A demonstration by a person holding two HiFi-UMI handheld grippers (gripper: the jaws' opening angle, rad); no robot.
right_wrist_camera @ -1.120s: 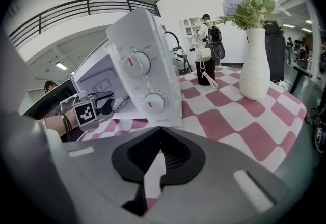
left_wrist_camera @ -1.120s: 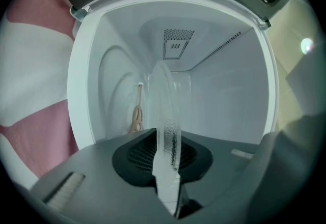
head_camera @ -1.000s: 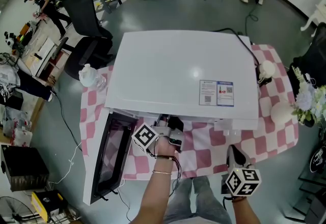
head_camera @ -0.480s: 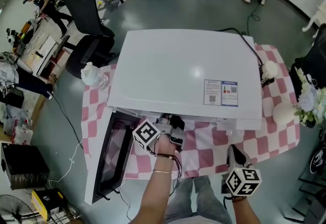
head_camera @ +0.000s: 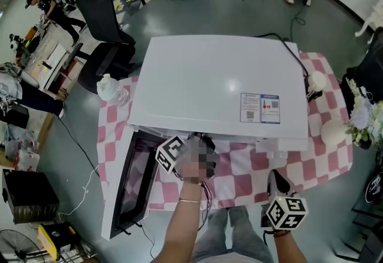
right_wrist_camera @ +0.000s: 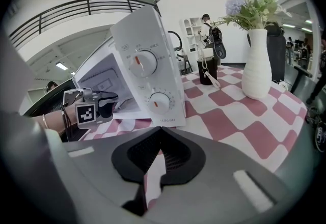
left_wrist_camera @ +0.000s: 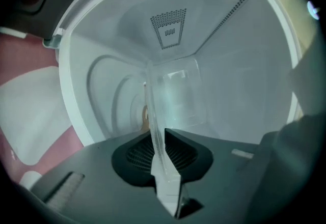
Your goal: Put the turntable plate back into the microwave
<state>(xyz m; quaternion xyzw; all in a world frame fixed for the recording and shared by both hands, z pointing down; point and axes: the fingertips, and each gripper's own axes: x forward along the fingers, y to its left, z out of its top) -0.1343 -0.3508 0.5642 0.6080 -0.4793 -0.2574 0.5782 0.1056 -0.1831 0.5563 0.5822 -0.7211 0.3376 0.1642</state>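
Inside the white microwave [left_wrist_camera: 244, 65], left gripper [left_wrist_camera: 157, 141], jaws opening, pinches clear glass plate [left_wrist_camera: 175, 95]; right gripper [right_wrist_camera: 160, 134] closed, empty.

Microwave [head_camera: 215, 85] mouth open; swung door [head_camera: 128, 187] walls left (vase [right_wrist_camera: 258, 65] stands right).
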